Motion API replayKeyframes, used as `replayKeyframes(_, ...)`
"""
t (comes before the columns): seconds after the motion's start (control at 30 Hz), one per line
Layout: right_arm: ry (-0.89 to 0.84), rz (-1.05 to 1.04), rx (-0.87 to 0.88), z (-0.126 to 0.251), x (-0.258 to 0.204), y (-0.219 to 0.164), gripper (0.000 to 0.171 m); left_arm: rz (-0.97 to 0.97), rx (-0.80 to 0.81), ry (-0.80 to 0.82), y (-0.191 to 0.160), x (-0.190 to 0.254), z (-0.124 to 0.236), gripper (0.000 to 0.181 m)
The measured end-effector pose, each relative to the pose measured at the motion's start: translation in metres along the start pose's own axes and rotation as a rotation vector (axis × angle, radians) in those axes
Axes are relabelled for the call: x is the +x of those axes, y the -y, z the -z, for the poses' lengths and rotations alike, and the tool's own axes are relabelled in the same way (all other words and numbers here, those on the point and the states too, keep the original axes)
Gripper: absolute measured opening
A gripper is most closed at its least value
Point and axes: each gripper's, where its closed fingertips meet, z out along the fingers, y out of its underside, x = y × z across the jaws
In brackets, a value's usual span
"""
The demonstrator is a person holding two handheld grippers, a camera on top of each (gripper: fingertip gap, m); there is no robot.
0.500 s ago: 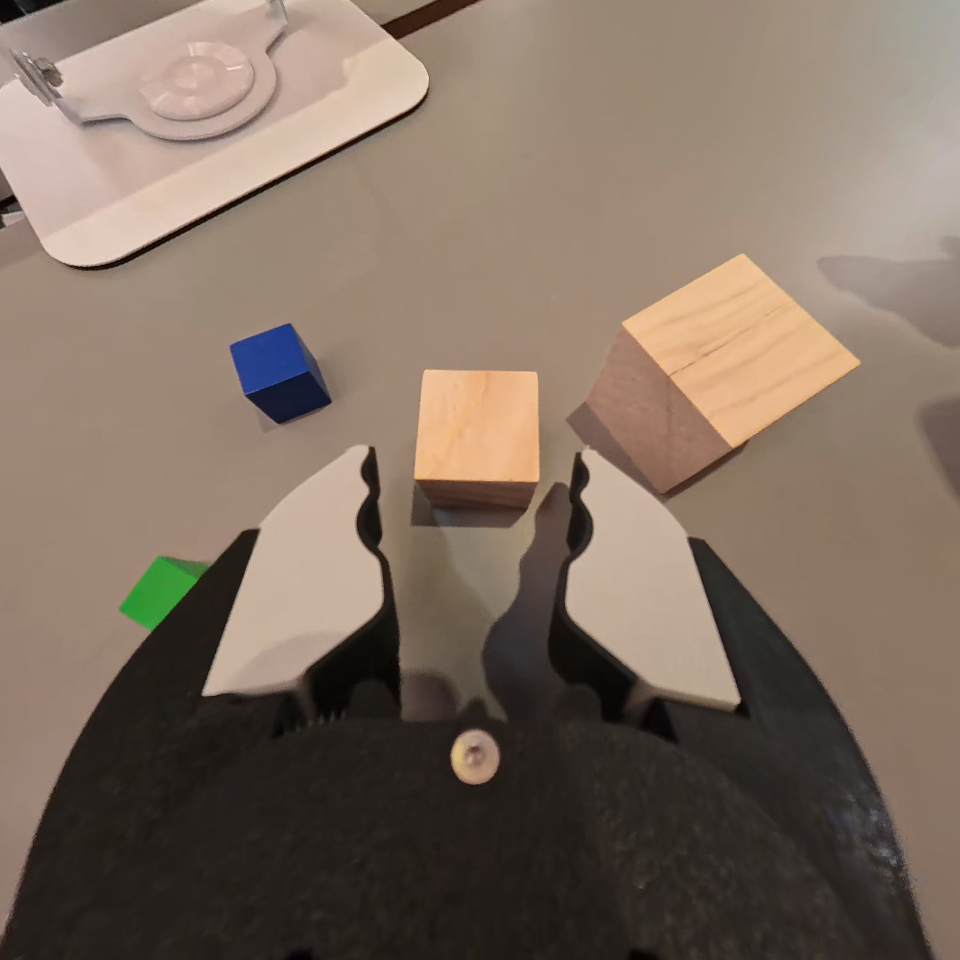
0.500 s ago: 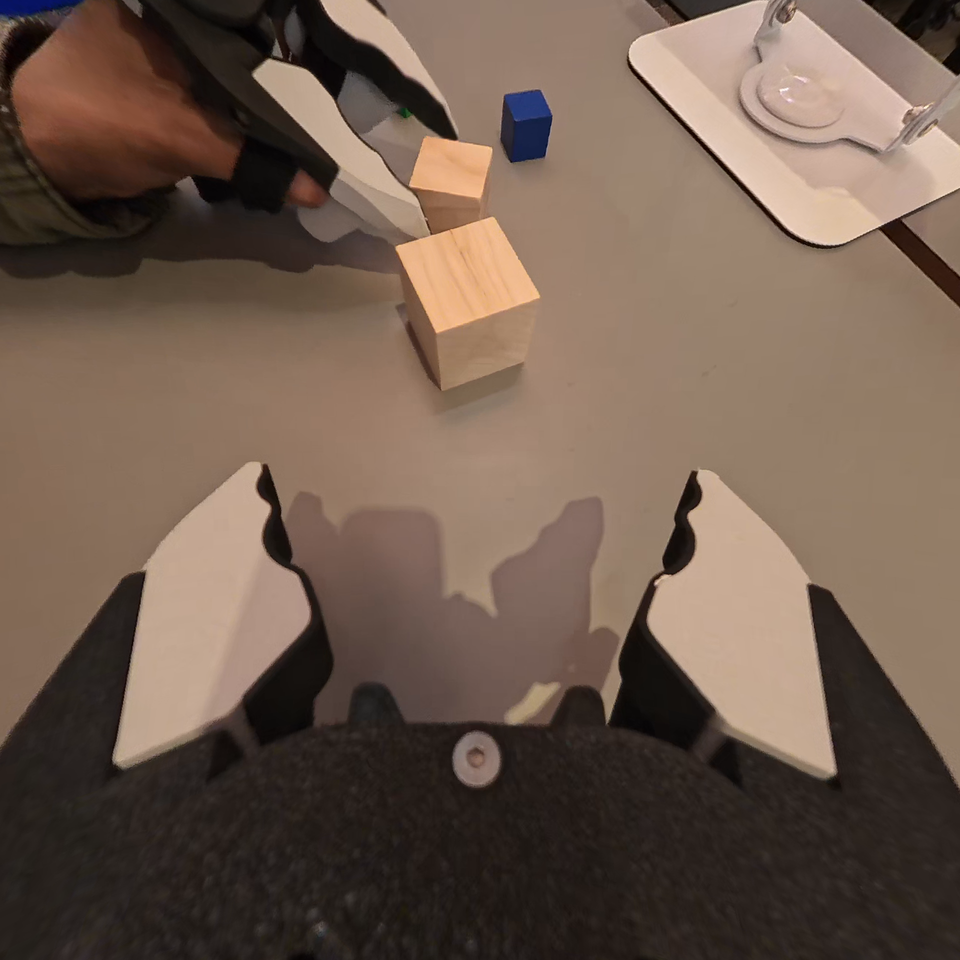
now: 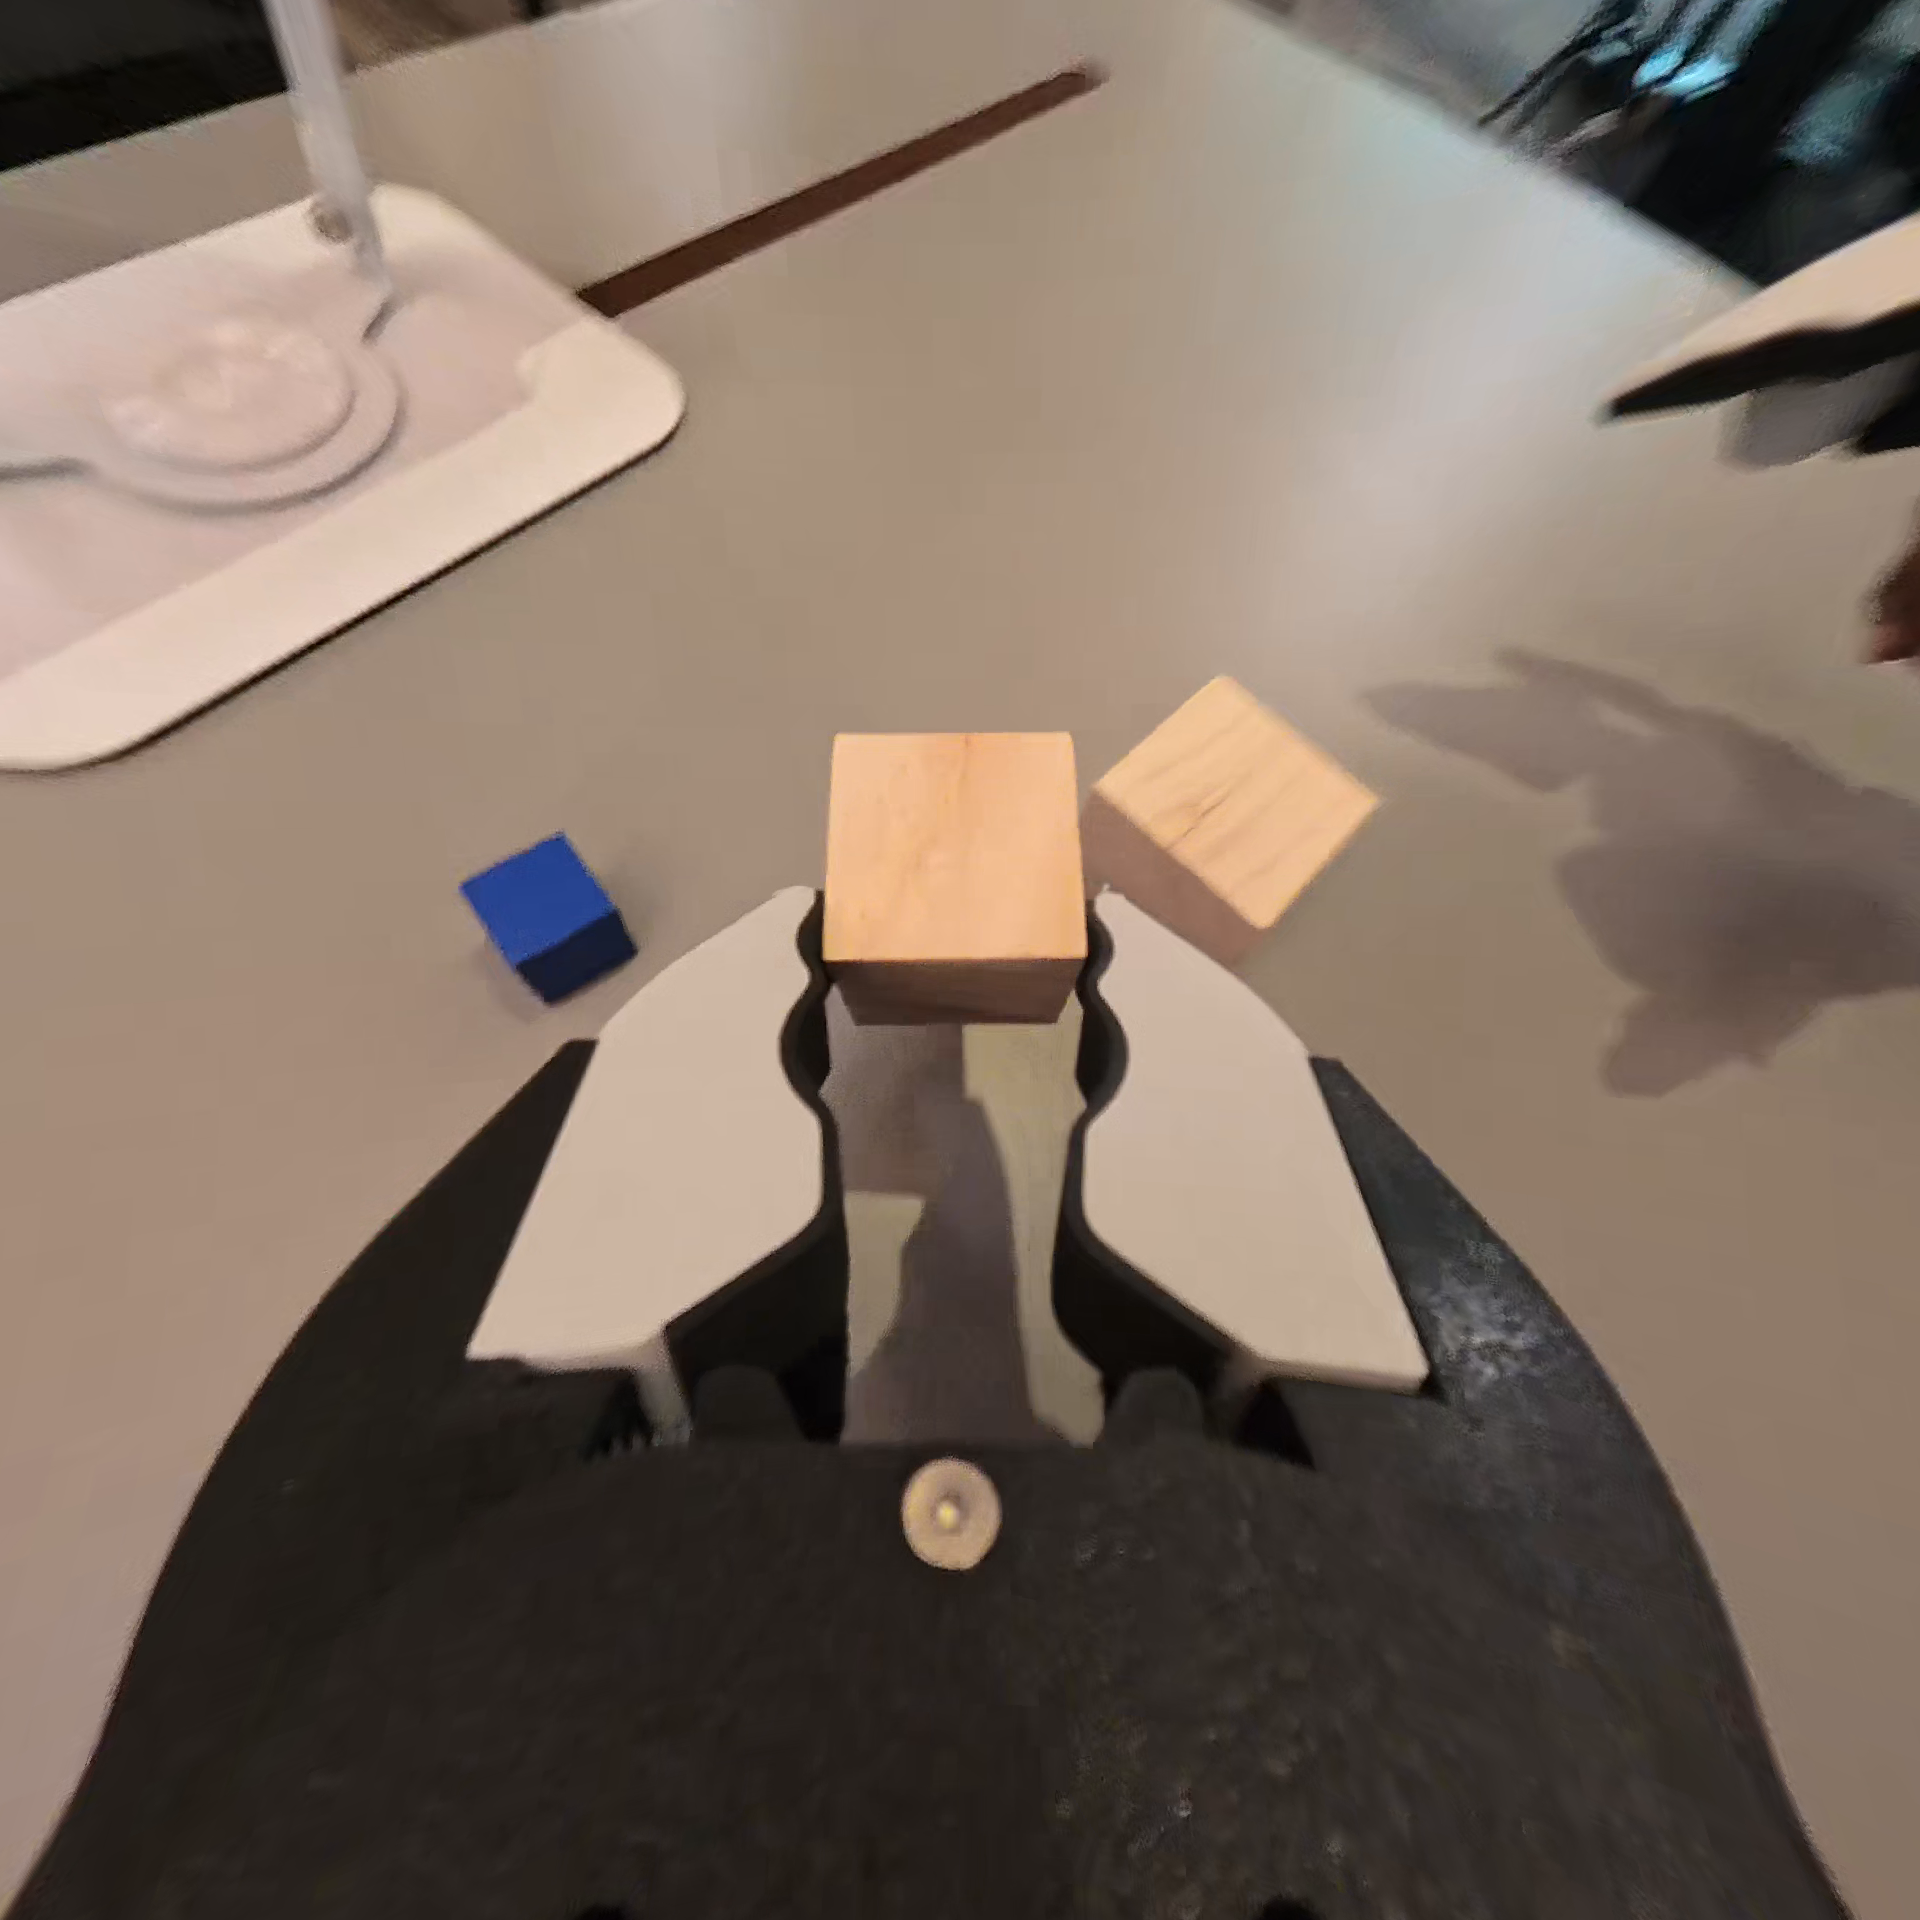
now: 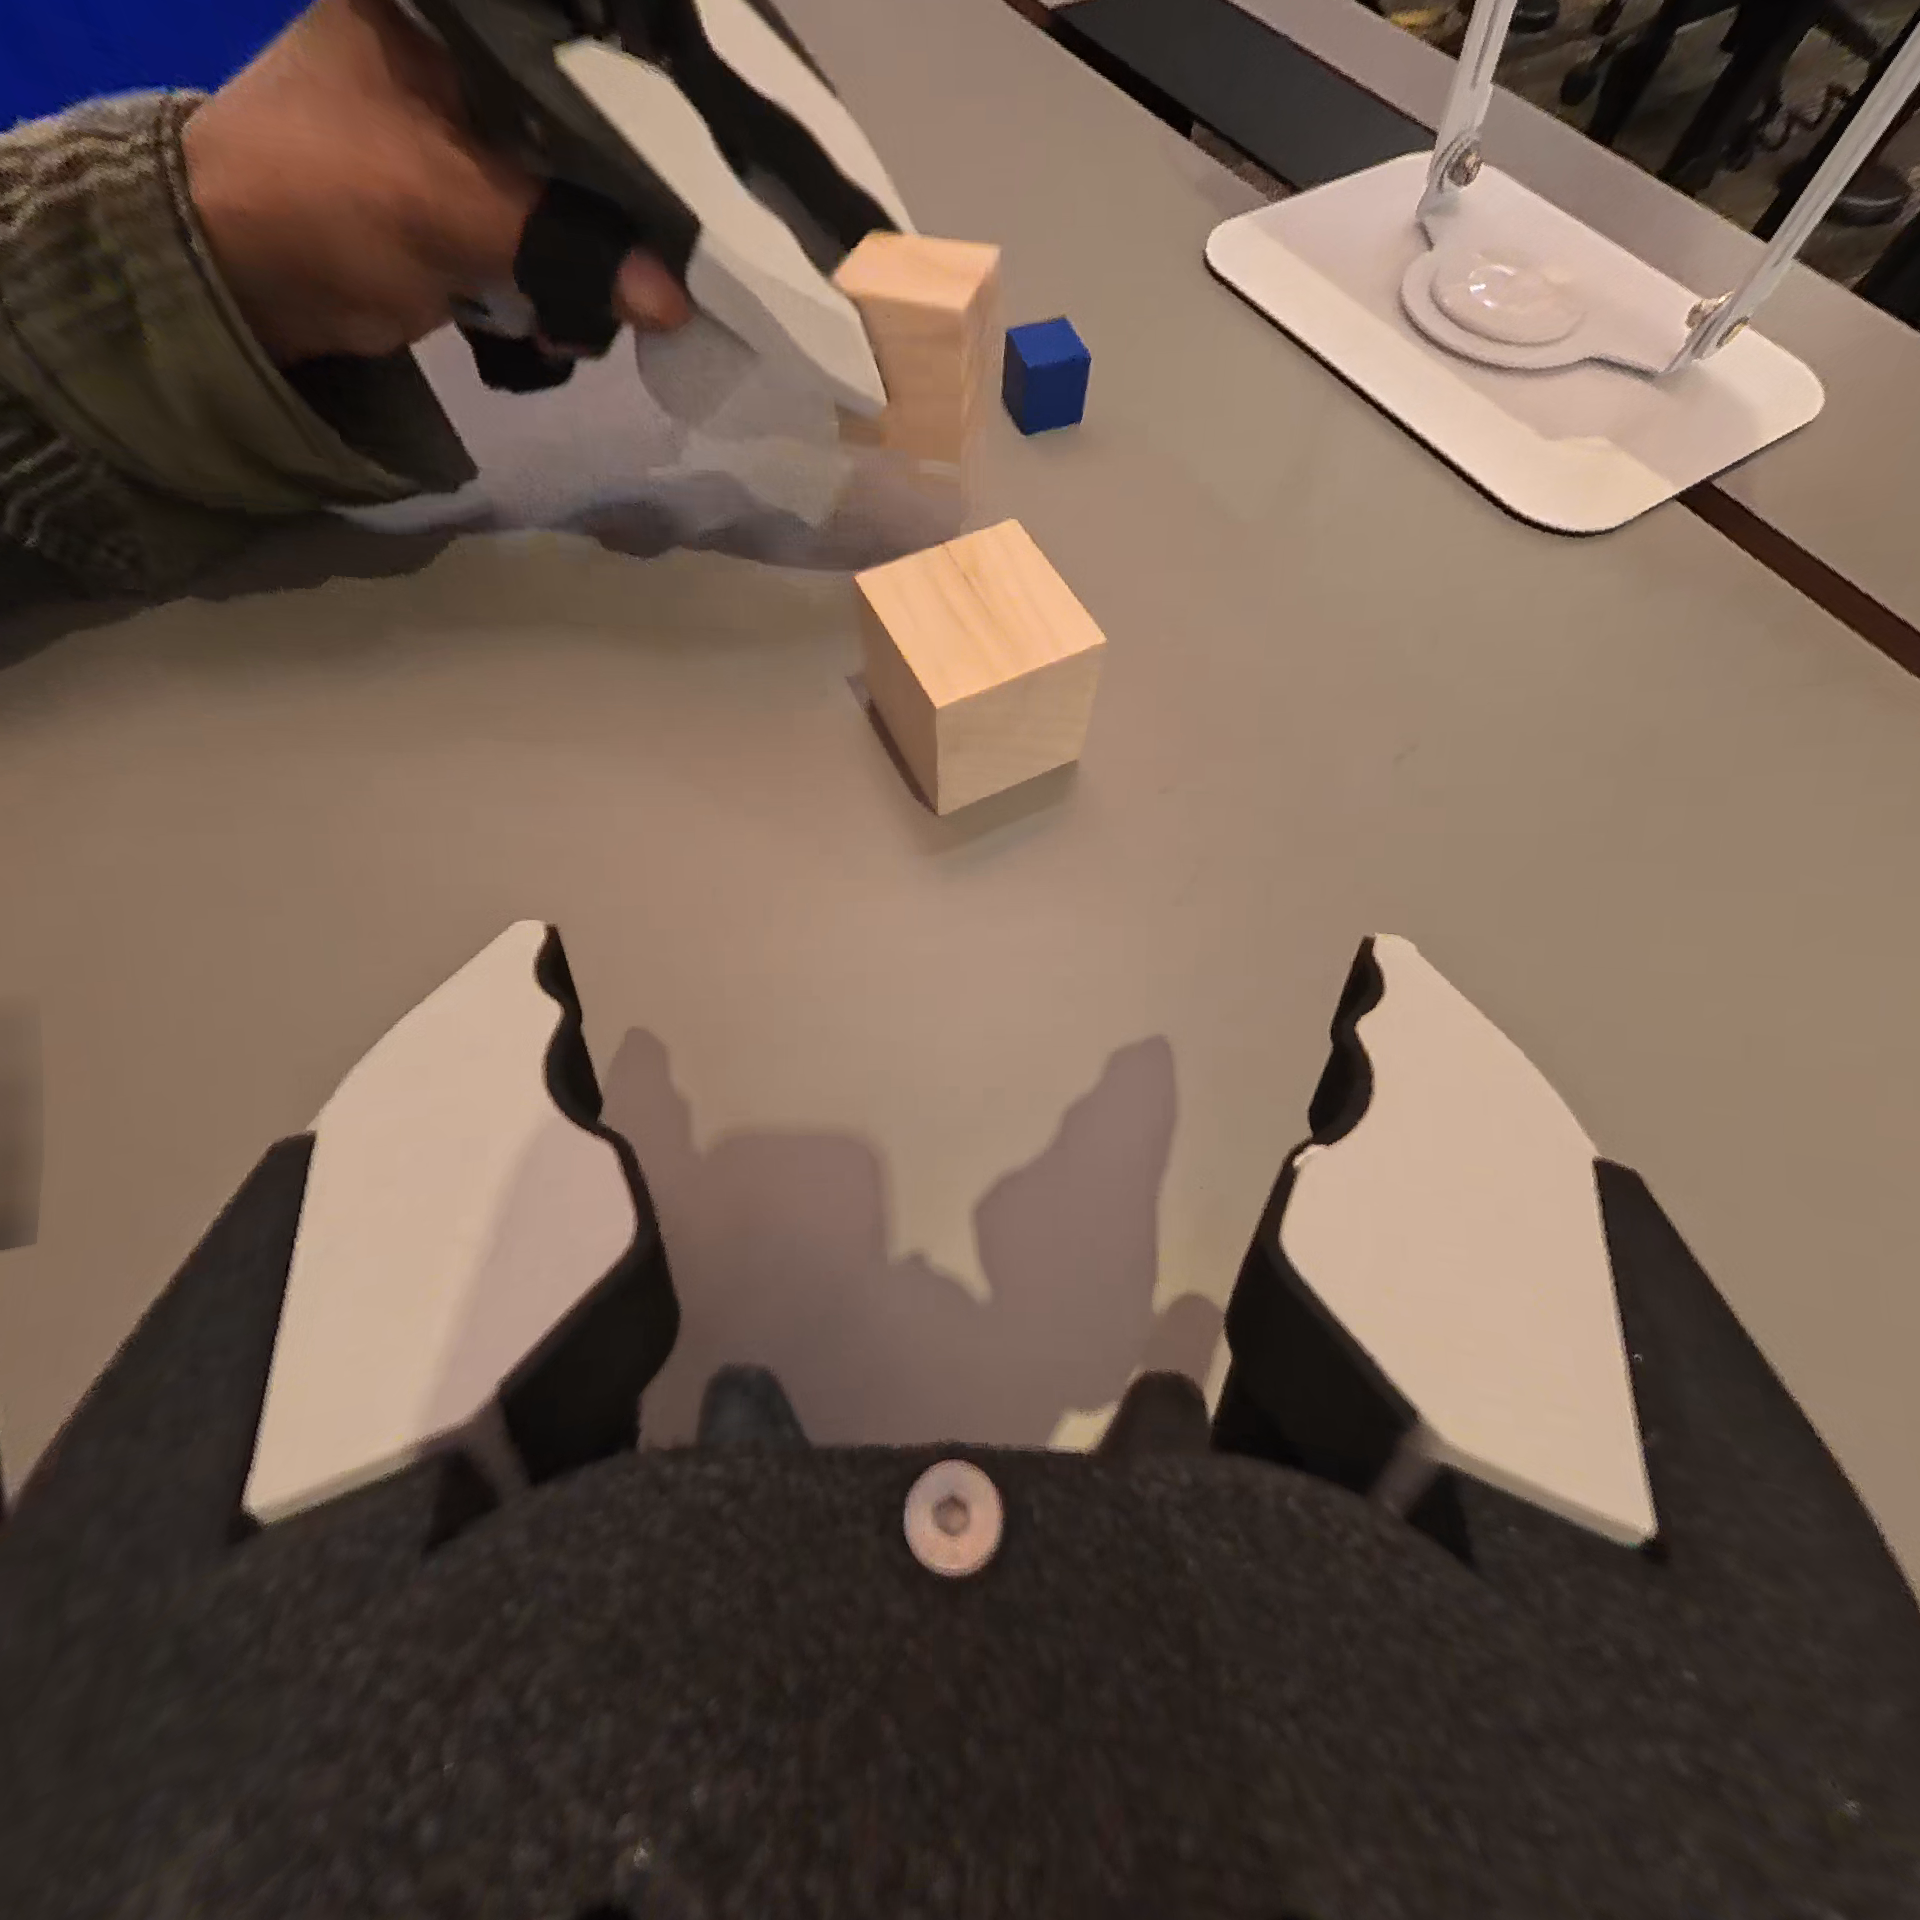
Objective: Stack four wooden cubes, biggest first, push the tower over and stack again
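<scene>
**blockfan:** So where's everything at? The left hand-held gripper (image 3: 954,940) is closed onto the medium wooden cube (image 3: 952,852), one fingertip on each side face, and the right wrist view shows that cube lifted clear of the bench (image 4: 1455,831). The big wooden cube (image 4: 982,665) sits on the bench on its own with nothing on top, so I'd say stacking has barely begun.

**gripnerd:** Agreed. The relation that matters: from the left hand-held gripper, the big cube lies just ahead and to the right, close to the held cube but not touching it. It's also turned at an angle to the held one, so their faces don't line up. My guess is the carry goes right and slightly forward, maybe with a twist to square up the edges.

**blockfan:** And the right hand-held gripper (image 4: 956,1023)?

**gripnerd:** Spread wide, holding nothing, hovering over bare bench with the big cube straight ahead, well apart. The left one is clearly nearer.

**blockfan:** The small blue cube (image 3: 549,916) waits on the bench off to the left of the held cube. I can't spot a fourth cube in either view. White tray (image 3: 582,416) at the far left is uninvolved.
</scene>
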Motion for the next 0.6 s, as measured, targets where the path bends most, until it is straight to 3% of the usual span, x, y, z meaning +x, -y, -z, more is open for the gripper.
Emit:
replayKeyframes(0.1, 0.007, 0.002, 0.031, 0.005, -0.008, 0.004, 0.130, -0.013, 0.015, -0.254, 0.025, 0.024, 0.011, 0.045)
replayKeyframes(0.2, 0.008, 0.009, 0.034, 0.007, -0.013, 0.003, 0.129, -0.166, -0.055, -0.386, 0.031, 0.046, 0.008, 0.045)
replayKeyframes(0.4, 0.010, 0.011, 0.043, 0.009, -0.021, -0.002, 0.129, -0.393, -0.196, -0.490, 0.027, 0.076, -0.016, 0.045)
replayKeyframes(0.6, 0.015, 0.005, 0.042, 0.015, -0.021, -0.005, 0.129, -0.481, -0.259, -0.495, 0.024, 0.079, -0.034, 0.045)
